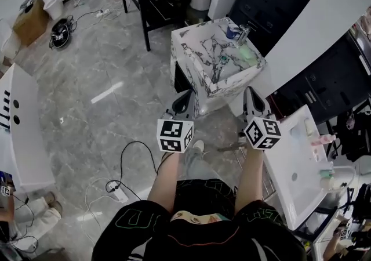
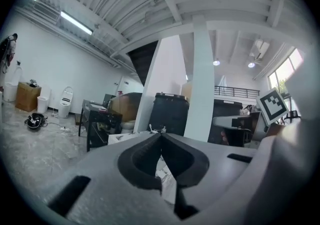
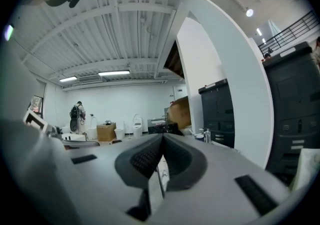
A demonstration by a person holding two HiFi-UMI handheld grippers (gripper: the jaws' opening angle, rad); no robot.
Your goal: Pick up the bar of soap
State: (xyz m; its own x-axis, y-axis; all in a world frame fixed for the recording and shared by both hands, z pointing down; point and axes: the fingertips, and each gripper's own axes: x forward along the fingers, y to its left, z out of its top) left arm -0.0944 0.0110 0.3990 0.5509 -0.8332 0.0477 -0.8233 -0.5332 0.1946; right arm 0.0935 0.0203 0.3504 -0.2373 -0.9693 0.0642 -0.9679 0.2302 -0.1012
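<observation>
**Position.** The person stands just short of the marbled sink [image 1: 200, 62], with both tools raised at about chest height and pointed towards it. The left gripper [image 1: 186, 97] sits before the sink's near corner. The right gripper [image 1: 251, 93] sits before its near right edge. Neither touches the sink.

**Jaws.** On both grippers the jaws are pressed fully together, pad against pad, with nothing between them. Each gripper's own view shows the dark pads meeting in a single seam, with open room beyond.

**Task item.** A pale green block [image 1: 247, 54] lies on the far right part of the sink, just beside the tap [image 1: 243, 33]. I take this to be the bar of soap, though it is too small here to confirm. It lies well clear of both grippers and is untouched.

**Assessment.** The closed, level carry looks like a neutral approach posture, not a grasp, so the pick-up has not begun. The right gripper is on the soap's side of the sink and looks the likelier tool. Its jaws would need to be opened before it comes down.

**Hazards.** The tap stands close to the block and may crowd the jaws. Cables [image 1: 130, 155] trail across the floor on the near left side of the sink, by the person's feet.
</observation>
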